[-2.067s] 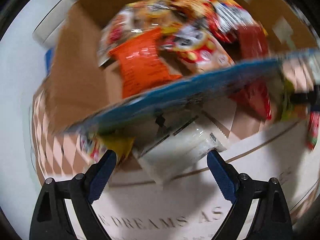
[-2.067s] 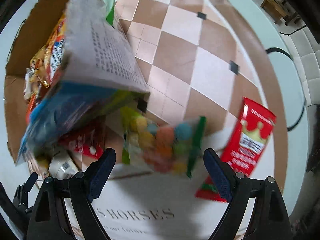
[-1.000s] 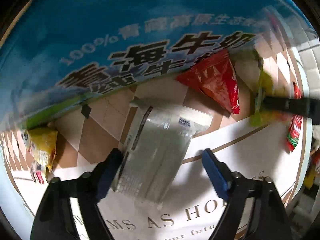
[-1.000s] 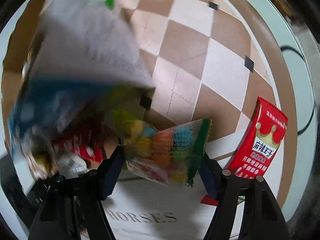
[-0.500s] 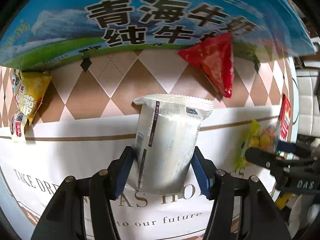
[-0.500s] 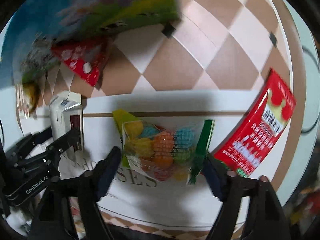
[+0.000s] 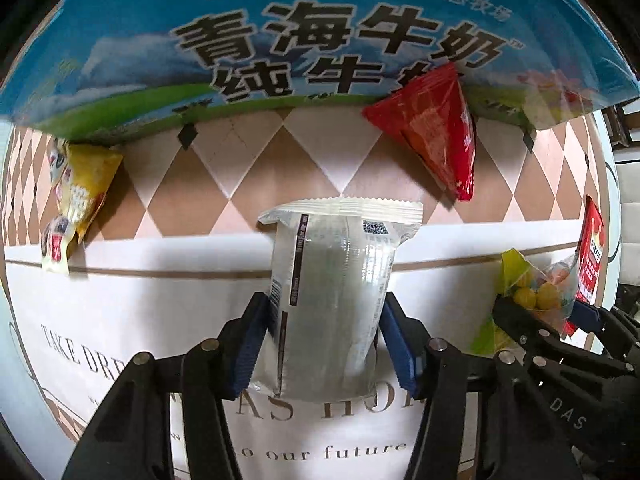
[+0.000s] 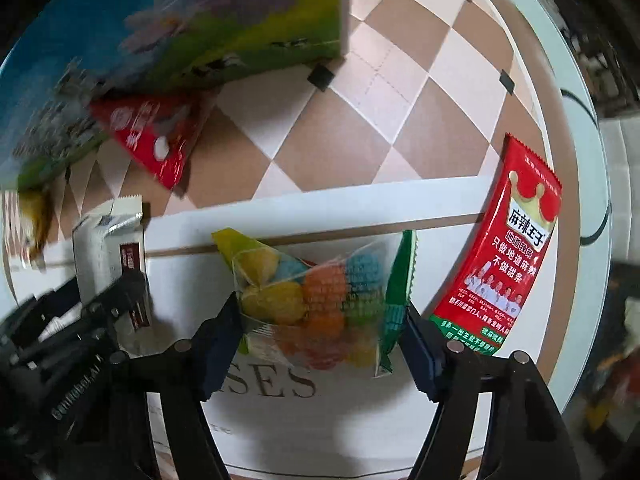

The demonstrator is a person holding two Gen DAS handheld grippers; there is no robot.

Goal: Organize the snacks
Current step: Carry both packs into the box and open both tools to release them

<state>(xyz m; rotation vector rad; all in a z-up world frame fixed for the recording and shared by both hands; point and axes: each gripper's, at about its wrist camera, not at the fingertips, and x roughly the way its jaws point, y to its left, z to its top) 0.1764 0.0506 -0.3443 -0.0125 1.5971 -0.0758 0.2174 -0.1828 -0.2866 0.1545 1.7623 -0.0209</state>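
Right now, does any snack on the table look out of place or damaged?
Nothing looks damaged or spilled. Loose packets lie scattered: a red triangular packet leans against the milk carton box, a yellow packet lies at its other end, and a long red packet sits near the table's edge.

obstacle: milk carton [image 7: 320, 40] walls the far side | red packet [image 7: 432, 128] against carton | bare tablecloth [image 7: 160, 312] below carton: passable

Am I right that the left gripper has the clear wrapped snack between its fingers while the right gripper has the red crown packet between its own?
Not quite: the right wrist view shows the right gripper around the colourful candy bag; the red crown packet lies beside it.
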